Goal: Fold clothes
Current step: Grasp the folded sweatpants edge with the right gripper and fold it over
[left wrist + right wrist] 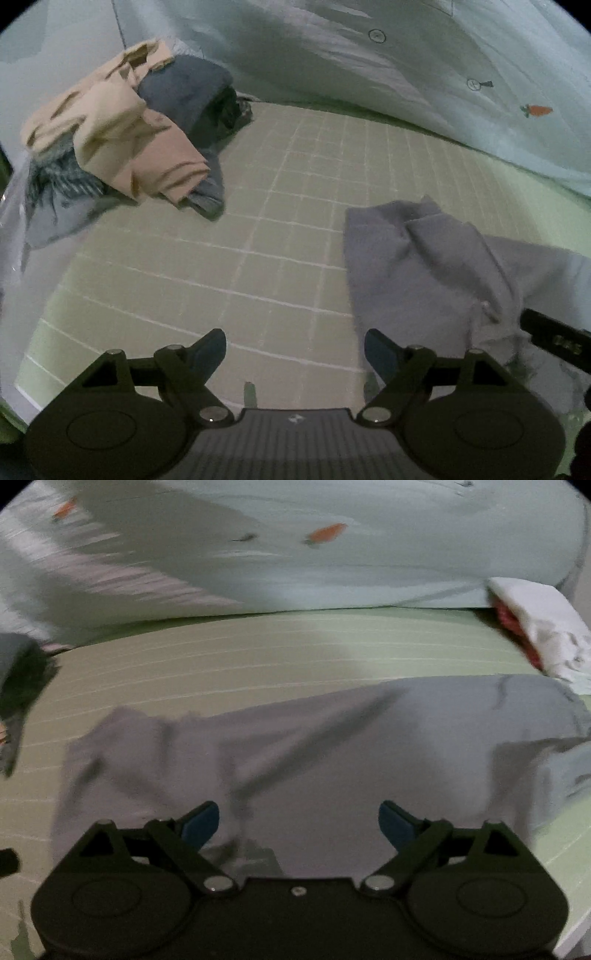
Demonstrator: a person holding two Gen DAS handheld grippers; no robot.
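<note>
Both sets of jaws wide apart, nothing held. Left gripper (295, 352) over bare mat (258, 240), grey cloth (424, 266) just to the right of its right finger. Right gripper (299, 821) over the same cloth, spread beneath and ahead. Might pinch only one layer, or catch a wrinkle, and fold crooked. Pile (125, 147) far off to the upper left.

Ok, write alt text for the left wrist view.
The open left gripper hovers over a green gridded mat, holding nothing. A grey garment lies to its right; a heap of tan and dark clothes sits far left.
</note>
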